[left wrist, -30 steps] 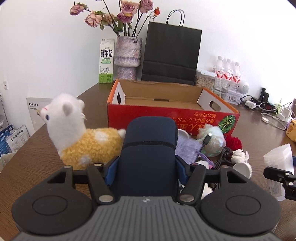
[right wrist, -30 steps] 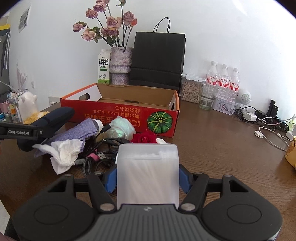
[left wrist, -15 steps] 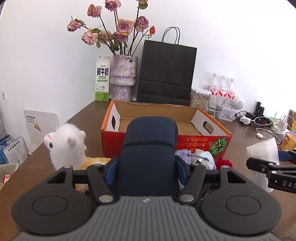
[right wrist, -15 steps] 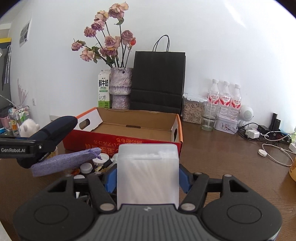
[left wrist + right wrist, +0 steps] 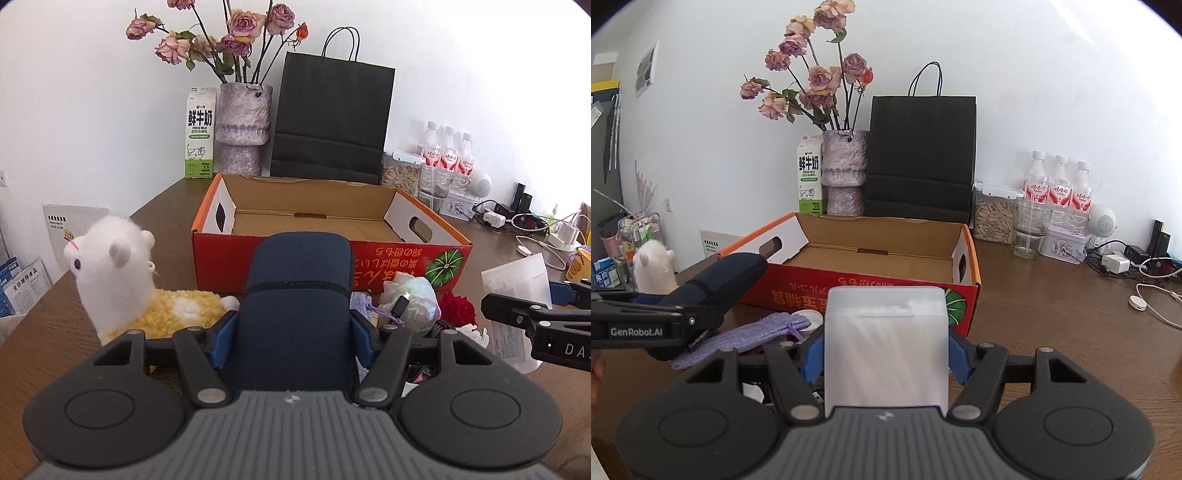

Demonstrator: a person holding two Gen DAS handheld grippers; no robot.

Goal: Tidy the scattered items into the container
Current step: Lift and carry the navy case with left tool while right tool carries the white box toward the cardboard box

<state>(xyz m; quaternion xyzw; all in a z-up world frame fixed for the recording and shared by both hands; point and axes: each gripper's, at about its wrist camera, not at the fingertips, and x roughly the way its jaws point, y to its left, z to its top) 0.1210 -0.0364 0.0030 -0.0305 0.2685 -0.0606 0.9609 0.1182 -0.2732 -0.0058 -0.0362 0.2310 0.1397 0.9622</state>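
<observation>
Both grippers have risen and drawn back from the clutter since a second ago, so that the open box now sits lower and fuller in each view, its floor bare.

At far left on the brown table [image 5: 44,325] stands a white-and-yellow alpaca plush [image 5: 122,291], just beside the left gripper [image 5: 295,325]. That gripper's blue pads are clamped at about half width on either side of a dark navy soft case [image 5: 297,295], which is held clear of the table and points toward the red cardboard box [image 5: 295,258]. The box lies straight ahead, open-topped and nothing visible inside, its printed front wall facing the camera.

In front of the box's right half lies the remaining clutter: a lilac drawstring pouch [image 5: 746,339], a crumpled clear bag [image 5: 413,299] with a cable plug on it, a red fabric rose [image 5: 456,308] and white tissue [image 5: 474,334].

To the right, the right gripper [image 5: 886,354] grips at about half width a translucent white plastic box [image 5: 886,343], held above the table just short of the cardboard box's front right corner.

Behind, against the white wall, stand a milk carton [image 5: 199,136], a vase of dried roses [image 5: 243,122], a black paper bag [image 5: 332,118] and three water bottles [image 5: 448,151].
</observation>
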